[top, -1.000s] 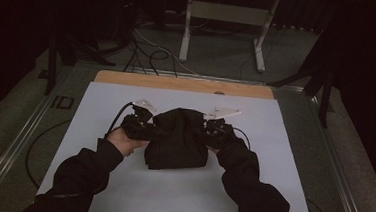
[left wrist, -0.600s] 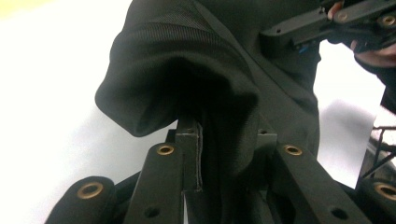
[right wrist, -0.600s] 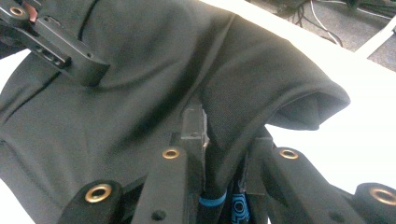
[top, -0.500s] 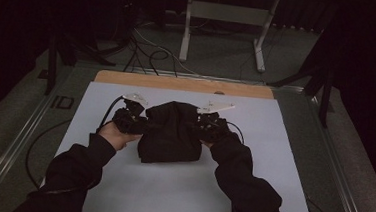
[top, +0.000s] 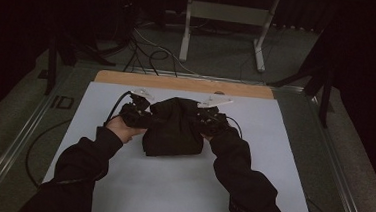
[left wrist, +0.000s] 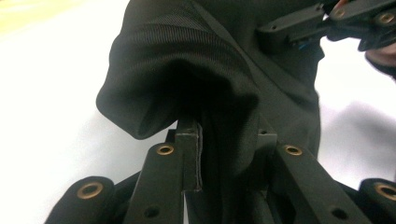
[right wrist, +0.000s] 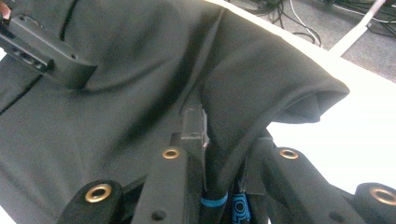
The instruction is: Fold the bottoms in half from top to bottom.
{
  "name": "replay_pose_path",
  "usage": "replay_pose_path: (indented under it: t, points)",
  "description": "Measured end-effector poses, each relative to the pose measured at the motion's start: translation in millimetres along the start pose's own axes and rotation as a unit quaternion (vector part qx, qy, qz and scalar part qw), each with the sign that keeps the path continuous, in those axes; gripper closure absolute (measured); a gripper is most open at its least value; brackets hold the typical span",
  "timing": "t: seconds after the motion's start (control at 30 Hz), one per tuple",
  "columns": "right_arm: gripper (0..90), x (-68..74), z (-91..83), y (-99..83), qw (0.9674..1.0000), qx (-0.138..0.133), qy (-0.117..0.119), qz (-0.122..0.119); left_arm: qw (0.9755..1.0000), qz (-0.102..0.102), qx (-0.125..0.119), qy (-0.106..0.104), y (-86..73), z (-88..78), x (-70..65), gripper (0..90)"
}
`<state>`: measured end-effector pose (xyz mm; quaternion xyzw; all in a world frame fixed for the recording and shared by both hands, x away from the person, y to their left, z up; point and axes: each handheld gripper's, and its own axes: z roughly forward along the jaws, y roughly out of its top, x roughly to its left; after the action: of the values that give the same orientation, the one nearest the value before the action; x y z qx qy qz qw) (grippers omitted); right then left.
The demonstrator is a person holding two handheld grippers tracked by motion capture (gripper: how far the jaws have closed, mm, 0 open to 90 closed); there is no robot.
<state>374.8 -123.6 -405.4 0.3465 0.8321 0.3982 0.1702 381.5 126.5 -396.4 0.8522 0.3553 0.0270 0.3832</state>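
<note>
We see the left gripper (top: 143, 114) and the right gripper (top: 206, 121) each clamped on a fold of the black garment (top: 173, 127). It lies bunched between them on the white table (top: 272, 157), near its far edge.

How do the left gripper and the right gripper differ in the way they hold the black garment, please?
The left gripper clamps the black garment's left edge; the right gripper clamps its right edge. The left hand shows bare beside its gripper, while the right hand is mostly covered by its sleeve. Both are shut on folded cloth above the white table.
</note>
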Motion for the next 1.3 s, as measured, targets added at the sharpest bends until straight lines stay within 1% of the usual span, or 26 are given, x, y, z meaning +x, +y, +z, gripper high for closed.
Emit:
replay_pose_path:
  t: [0.03, 0.13, 0.2, 0.23, 0.27, 0.4, 0.47, 0.57, 0.7, 0.87, 0.93, 0.97, 1.13, 1.2, 1.3]
  points:
    - [75.8, -1.2, 2.1, -0.8, 1.0, 0.002, 0.0, 0.002, 1.0, -0.006, 0.001, -0.002, 0.3, 2.6, 2.1, 72.8]
    - [75.7, -3.0, 8.4, -3.7, 0.9999, 0.009, -0.004, 0.006, 0.9999, -0.009, 0.007, -0.005, -0.1, 9.5, 7.0, 72.8]
    - [75.7, -5.5, 12.2, -6.1, 0.9999, 0.014, -0.006, 0.005, 0.9999, -0.011, 0.009, -0.006, -1.3, 14.1, 10.2, 72.8]
    - [75.8, -6.1, 13.6, -6.9, 0.9999, 0.015, -0.006, 0.006, 0.9998, -0.015, 0.009, -0.006, -2.2, 16.8, 11.5, 72.7]
    - [75.8, -6.8, 15.4, -8.1, 0.9998, 0.017, -0.007, 0.007, 0.9998, -0.014, 0.008, -0.007, -3.0, 19.2, 13.0, 72.8]
    - [75.8, -9.7, 23.4, -12.2, 0.9996, 0.025, -0.014, 0.007, 0.9997, -0.022, 0.01, -0.009, -5.5, 30.1, 19.2, 72.7]
    - [75.8, -10.5, 26.9, -13.4, 0.9994, 0.028, -0.017, 0.01, 0.9996, -0.026, 0.012, -0.008, -5.7, 36.2, 22.5, 72.8]
    - [75.8, -13.5, 32.6, -16.3, 0.9992, 0.034, -0.017, 0.011, 0.9996, -0.025, 0.014, -0.004, -6.2, 42.5, 26.1, 72.7]
    - [75.8, -17.3, 39.7, -19.9, 0.9988, 0.04, -0.02, 0.022, 0.9993, -0.035, 0.013, -0.005, -8.5, 50.3, 32.4, 72.8]
    - [75.7, -21.8, 49.0, -23.4, 0.9984, 0.045, -0.022, 0.028, 0.9989, -0.044, 0.014, -0.001, -11.8, 59.2, 39.9, 72.7]
    - [75.7, -22.8, 52.4, -24.6, 0.9983, 0.046, -0.024, 0.025, 0.9987, -0.048, 0.015, 0.003, -12.8, 62.5, 41.8, 72.7]
    - [75.7, -23.6, 54.1, -25.1, 0.9983, 0.045, -0.023, 0.027, 0.9987, -0.049, 0.014, 0.002, -13.2, 63.7, 43.0, 72.7]
    - [75.7, -26.3, 60.3, -26.8, 0.998, 0.048, -0.034, 0.026, 0.9984, -0.054, 0.014, 0.011, -14.4, 70.4, 49.4, 72.6]
    - [75.6, -27.4, 62.2, -26.9, 0.9978, 0.05, -0.037, 0.023, 0.9981, -0.059, 0.013, 0.011, -14.7, 73.2, 52.1, 72.6]
    - [75.7, -30.5, 66.0, -27.8, 0.9973, 0.054, -0.042, 0.025, 0.9978, -0.065, 0.01, 0.012, -14.9, 77.3, 55.7, 72.5]
